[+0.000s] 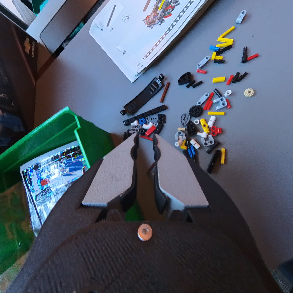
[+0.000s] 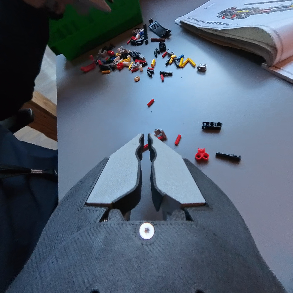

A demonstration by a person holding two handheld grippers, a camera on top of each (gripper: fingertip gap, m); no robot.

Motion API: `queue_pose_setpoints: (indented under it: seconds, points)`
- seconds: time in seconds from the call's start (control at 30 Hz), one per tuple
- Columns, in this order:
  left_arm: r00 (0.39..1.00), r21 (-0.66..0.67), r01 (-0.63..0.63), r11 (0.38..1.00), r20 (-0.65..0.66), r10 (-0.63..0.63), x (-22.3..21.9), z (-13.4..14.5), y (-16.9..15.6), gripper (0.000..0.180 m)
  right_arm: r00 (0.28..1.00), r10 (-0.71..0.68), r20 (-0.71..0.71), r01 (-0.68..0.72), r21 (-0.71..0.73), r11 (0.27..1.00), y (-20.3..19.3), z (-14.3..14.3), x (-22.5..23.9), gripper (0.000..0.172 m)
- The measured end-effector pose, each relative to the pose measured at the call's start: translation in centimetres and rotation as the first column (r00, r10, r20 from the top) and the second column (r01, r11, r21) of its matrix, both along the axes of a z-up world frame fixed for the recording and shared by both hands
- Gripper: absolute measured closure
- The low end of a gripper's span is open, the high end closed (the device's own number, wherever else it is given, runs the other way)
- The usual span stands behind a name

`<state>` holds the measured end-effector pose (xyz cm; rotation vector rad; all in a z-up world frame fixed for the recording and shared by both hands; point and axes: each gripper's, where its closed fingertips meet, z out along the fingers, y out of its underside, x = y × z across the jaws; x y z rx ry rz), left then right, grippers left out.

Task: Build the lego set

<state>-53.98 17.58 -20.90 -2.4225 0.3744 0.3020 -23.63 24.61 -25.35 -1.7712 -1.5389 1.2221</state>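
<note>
**Table** [image 2: 103, 111]: grey, matt; carries everything below.

**Green bin** [image 1: 47, 126]: far left of the table, open, with a shiny printed sheet [image 1: 52, 171] inside.

**Instruction booklet** [image 1: 134, 39]: thick, lying open at the far side, right of the bin.

**Loose building pieces** [image 1: 206, 111]: a scatter of small black, red, yellow, grey, white and blue parts between bin and booklet. A black curved panel [image 1: 142, 95] and a black holed beam [image 1: 145, 113] are the largest.

**Left gripper** [image 1: 145, 135]: fingers spread, nothing between the pads. It hangs over the left cluster of the scatter, just right of the bin. A thin red axle [image 1: 145, 137] lies across the table just past the fingertips, and a red block [image 1: 150, 130] sits just beyond it.

**Right gripper** [image 2: 146, 134]: near side of the table, well apart from the scatter. Its fingers are pressed almost together, leaving a thin slit at the tips.

**Red axle** [image 2: 145, 146]: shows through that slit and runs crosswise under the right finger to a brown and grey connector [image 2: 160, 134]. Whether the pads bear on it cannot be told. Judged slim and round, so apt to roll or slip.

**Nearby, to the right:** a red pin [image 2: 177, 139], a red double-ring connector [image 2: 201, 154], a black pin [image 2: 228, 156] and a short black beam [image 2: 211, 126], each lying apart.
</note>
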Motion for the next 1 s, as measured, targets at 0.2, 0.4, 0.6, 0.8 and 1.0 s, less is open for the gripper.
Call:
queue_pose_setpoints:
  seconds: [0.2, 0.4, 0.6, 0.8, 1.0]
  points:
    - [0.994, -0.073, -0.083, 0.994, 0.06, 0.087, 0.2, -2.0, -0.8, 0.166, 0.992, 0.107, 0.063, -0.108, 0.004, 0.994, -2.0, -1.0, 0.1, 0.169]
    - [0.961, -0.168, -0.257, 0.952, 0.057, 0.269, -1.6, -6.0, 0.4, 0.156, 0.962, 0.217, 0.165, -0.232, 0.08, 0.969, -4.2, -2.6, 0.4, 0.168]
    - [0.943, -0.193, -0.267, 0.944, 0.149, 0.297, -1.1, -7.3, 1.0, 0.151, 0.961, 0.215, 0.172, -0.24, 0.141, 0.96, -4.4, -2.7, 0.4, 0.172]
    - [0.961, -0.196, -0.244, 0.95, 0.08, 0.264, -1.6, -7.5, 0.9, 0.178, 0.964, 0.214, 0.155, -0.236, 0.143, 0.961, -4.6, -2.5, 0.5, 0.172]
    - [0.976, -0.135, -0.206, 0.969, -0.103, 0.193, -2.0, -6.1, 0.5, 0.178, 0.976, 0.19, 0.105, -0.203, 0.138, 0.969, -4.2, -1.7, 0.4, 0.172]
